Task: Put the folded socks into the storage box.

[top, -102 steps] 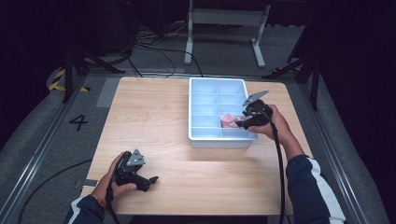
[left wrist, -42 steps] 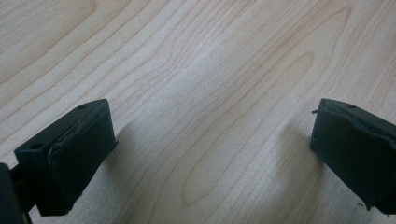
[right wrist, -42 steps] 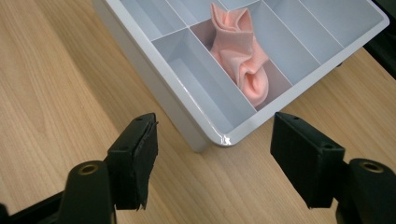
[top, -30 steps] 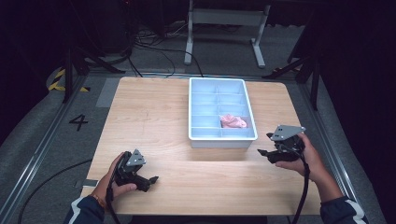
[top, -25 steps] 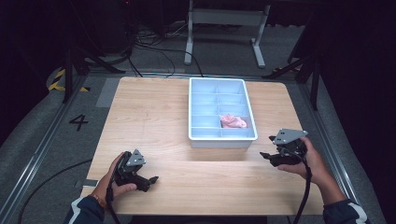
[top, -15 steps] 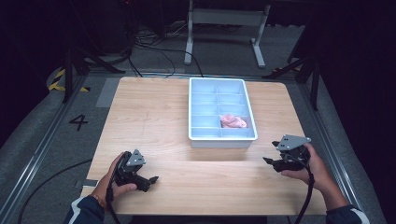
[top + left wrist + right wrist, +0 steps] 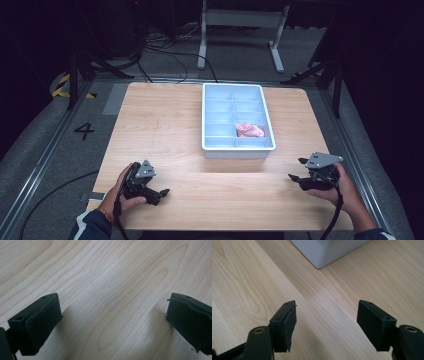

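Both grippers [image 7: 162, 192] [image 7: 294, 177] agape and empty near the table [image 7: 165, 120] front edge, seemingly resting

A lab: dark test bay, floor cables [image 7: 165, 47], railed wooden table [image 7: 165, 120]

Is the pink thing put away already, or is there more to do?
It looks put away: the pink thing lies in a right-hand compartment of the light blue tray. Nothing is in hand now: the right gripper and the left gripper are both open and empty, low by the near edge of the wooden table. Nothing else to sort is in sight there.
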`<state>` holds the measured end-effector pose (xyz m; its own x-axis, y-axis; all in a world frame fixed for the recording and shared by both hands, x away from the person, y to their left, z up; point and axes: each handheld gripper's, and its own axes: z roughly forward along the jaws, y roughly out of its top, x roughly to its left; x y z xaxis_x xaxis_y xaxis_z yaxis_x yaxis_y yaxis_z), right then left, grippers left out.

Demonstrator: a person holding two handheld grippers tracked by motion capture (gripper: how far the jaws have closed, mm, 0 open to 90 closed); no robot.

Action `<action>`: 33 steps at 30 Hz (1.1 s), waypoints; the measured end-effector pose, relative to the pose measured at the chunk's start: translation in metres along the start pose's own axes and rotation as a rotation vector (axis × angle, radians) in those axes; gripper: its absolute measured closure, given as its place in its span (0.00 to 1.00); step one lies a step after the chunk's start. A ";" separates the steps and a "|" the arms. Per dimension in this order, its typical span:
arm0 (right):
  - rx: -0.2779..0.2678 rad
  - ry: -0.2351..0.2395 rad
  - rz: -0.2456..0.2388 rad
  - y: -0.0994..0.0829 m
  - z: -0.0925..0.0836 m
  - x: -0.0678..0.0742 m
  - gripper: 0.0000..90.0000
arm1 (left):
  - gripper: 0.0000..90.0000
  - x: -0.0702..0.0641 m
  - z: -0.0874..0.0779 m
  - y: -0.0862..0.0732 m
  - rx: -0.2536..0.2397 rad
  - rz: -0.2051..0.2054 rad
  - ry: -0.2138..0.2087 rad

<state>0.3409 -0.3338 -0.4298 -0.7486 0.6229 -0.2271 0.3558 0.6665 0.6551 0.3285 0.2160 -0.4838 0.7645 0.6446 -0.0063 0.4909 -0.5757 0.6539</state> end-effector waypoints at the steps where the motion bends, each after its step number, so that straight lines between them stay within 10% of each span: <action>1: -0.005 0.001 0.006 -0.003 0.000 0.000 0.36 | 0.00 0.000 0.000 0.000 0.000 0.000 0.000; 33: -0.084 0.030 0.300 -0.085 0.004 -0.006 0.25 | 0.00 0.000 0.001 0.000 -0.001 -0.010 0.001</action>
<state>0.3177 -0.3927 -0.4872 -0.6339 0.7734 0.0053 0.5165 0.4182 0.7472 0.3291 0.2157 -0.4841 0.7591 0.6508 -0.0126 0.4983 -0.5685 0.6546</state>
